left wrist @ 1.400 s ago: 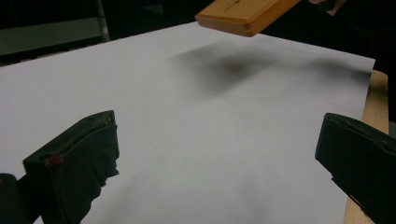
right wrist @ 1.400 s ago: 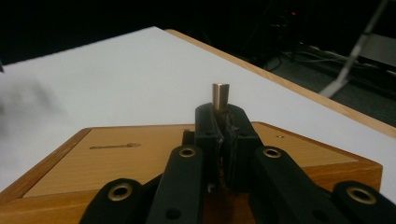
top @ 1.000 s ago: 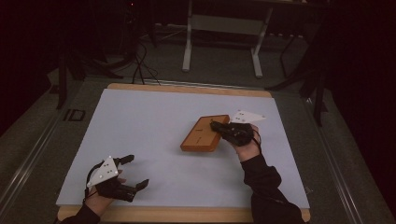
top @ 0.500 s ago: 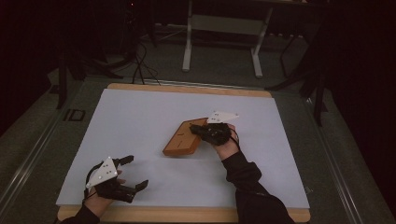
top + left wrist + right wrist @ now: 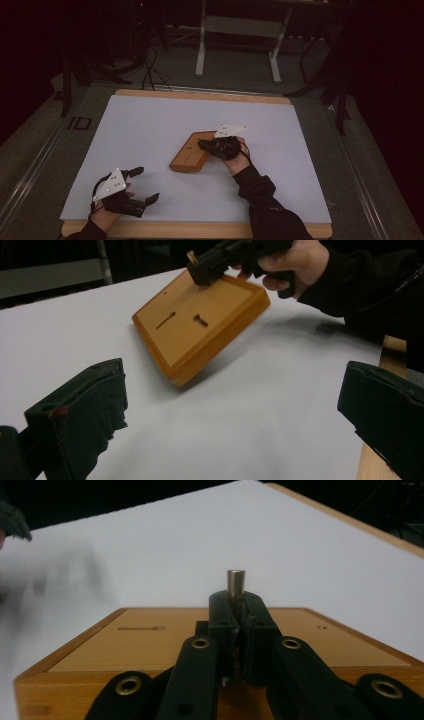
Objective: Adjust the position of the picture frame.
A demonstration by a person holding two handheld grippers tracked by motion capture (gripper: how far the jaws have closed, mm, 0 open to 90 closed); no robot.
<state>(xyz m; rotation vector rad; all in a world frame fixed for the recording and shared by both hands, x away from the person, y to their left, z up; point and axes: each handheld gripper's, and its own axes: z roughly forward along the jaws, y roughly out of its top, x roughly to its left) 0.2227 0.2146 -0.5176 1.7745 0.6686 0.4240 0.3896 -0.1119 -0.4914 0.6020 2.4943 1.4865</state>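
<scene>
Fingers [image 5: 235, 625] of right gripper [image 5: 242, 630] pinch metal peg [image 5: 236, 584].

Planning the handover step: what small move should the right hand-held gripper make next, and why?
Probably lower the wooden board flat onto the white mat. The right hand-held gripper grips a peg at its far end, tilting it; the left hand-held gripper waits open.

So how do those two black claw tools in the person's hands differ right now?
The left gripper has its jaws spread wide with nothing between them; the right gripper is shut on a small wooden peg. The left gripper sits near the table's front edge, apart from the flat brown wooden board; the right gripper is over that board's far end. Both are black, hand-held, and carry a grey three-cornered plate on top.
</scene>
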